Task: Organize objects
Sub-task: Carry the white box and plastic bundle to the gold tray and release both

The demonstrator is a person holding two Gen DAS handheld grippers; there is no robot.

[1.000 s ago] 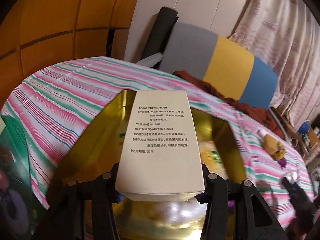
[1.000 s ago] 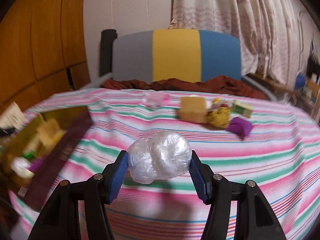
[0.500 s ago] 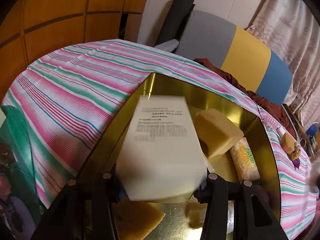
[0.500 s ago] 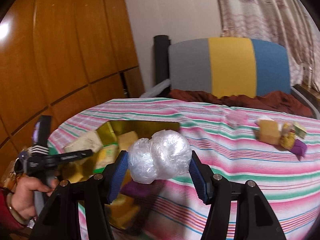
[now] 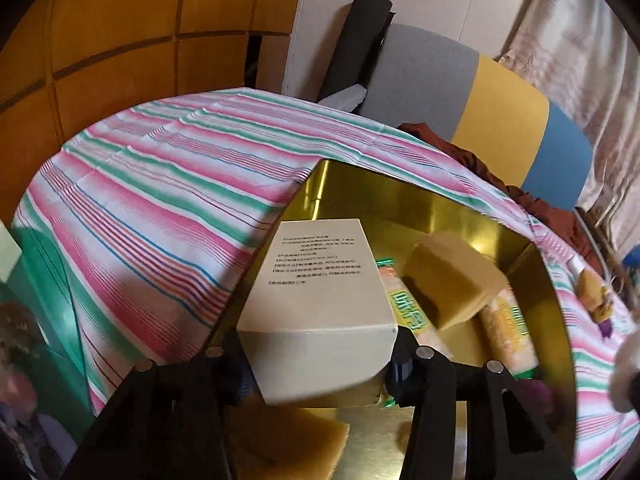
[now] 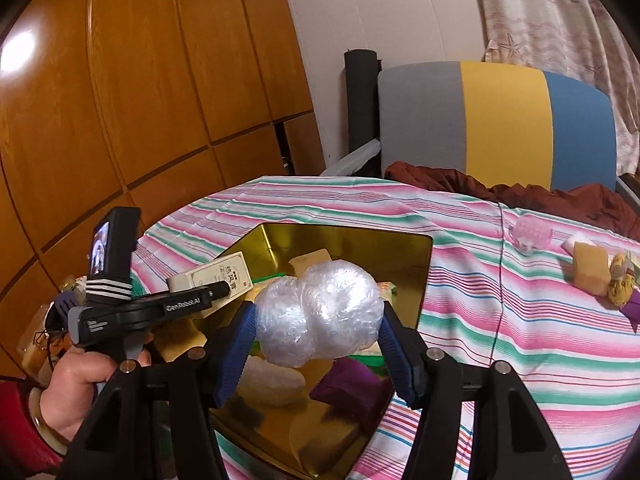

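My left gripper is shut on a cream carton box with printed text and holds it over the left side of the gold tray. It also shows in the right wrist view. My right gripper is shut on a crumpled clear plastic ball above the gold tray. In the tray lie yellow sponges, a snack packet, a purple pouch and a white lump.
The striped tablecloth covers the table. At its right lie a yellow sponge, a yellow-purple toy and a pink clear item. A grey-yellow-blue chair back and brown cloth stand behind. A wood wall is at left.
My left gripper has lowered the carton further into the tray's left side. My right gripper has carried the plastic ball left, from over the cloth to above the tray.
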